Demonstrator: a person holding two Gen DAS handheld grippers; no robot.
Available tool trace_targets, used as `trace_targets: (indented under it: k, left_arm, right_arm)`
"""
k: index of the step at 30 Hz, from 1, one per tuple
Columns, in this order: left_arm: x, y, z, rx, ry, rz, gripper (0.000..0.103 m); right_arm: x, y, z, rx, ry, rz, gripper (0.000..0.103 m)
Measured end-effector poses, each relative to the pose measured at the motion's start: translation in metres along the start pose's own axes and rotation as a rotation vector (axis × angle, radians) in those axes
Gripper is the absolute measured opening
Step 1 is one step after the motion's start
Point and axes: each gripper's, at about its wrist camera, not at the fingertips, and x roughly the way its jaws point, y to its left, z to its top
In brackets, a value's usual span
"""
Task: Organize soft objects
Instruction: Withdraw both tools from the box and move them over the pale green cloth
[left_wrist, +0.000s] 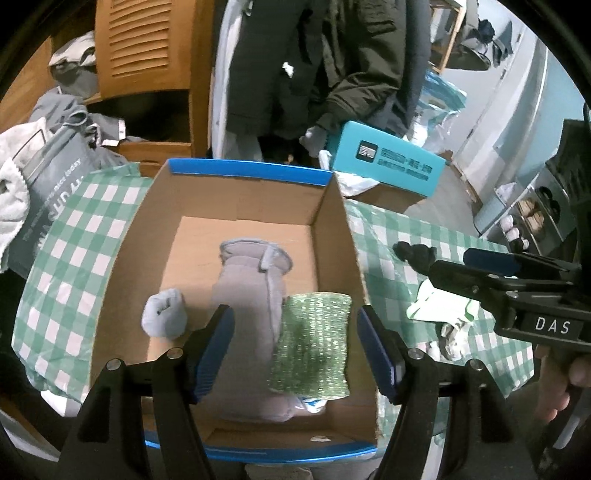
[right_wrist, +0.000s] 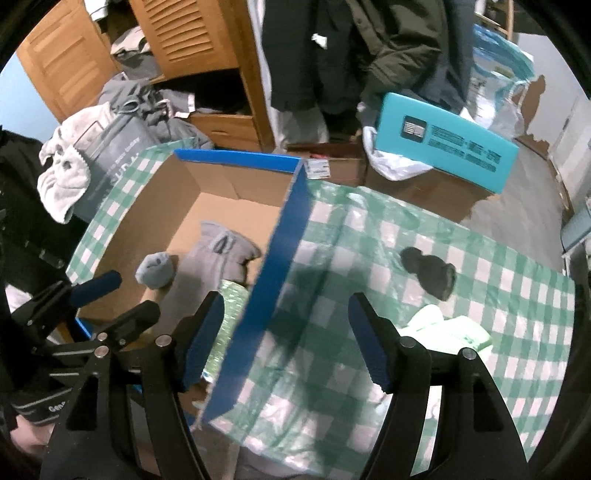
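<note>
**A:** so where are we at? left gripper is hanging over the cardboard box with its jaws spread wide and nothing in them, the green scrub sponge lying between the pads down on the box floor. looks like a drop-off just finished, my guess anyway

**B:** yeah, and the right gripper is released too, empty, parked right over the box's blue-edged wall. the grey glove is already in the box, the rolled grey sock at its 9 o'clock, sponge at its 3

**A:** what's left outside then?

**B:** on the green checked cloth, the dark sock at about 1 o'clock from the right gripper, and a pale green and white bundle at 3 o'clock, can't tell what that one is

**A:** so next the right one probably swings off the box, drops over one of those and pinches it mid-body so it doesn't flop
</note>
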Motion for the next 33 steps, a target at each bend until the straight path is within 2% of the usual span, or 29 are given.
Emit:
trace_targets:
  k: [5, 26, 29, 33]
  left_arm:
    - [0.005, -0.015, 0.001, 0.005, 0.021, -0.035, 0.07]
    - [0.027, -0.103, -0.001, 0.16, 0.073, -0.046, 0.07]
    - [0.032, -0.116, 0.0, 0.191, 0.077, -0.043, 0.076]
    - [0.039, -0.129, 0.001, 0.218, 0.091, -0.048, 0.076]
  right_arm:
    - [-0.006, -0.023, -0.011, 0.037, -0.003, -0.018, 0.07]
    - [-0.019, -0.115, -0.063, 0.155, 0.002, -0.101, 0.07]
    - [-0.019, -0.128, -0.07, 0.169, 0.008, -0.114, 0.07]
    - [-0.019, -0.146, -0.077, 0.187, 0.022, -0.133, 0.07]
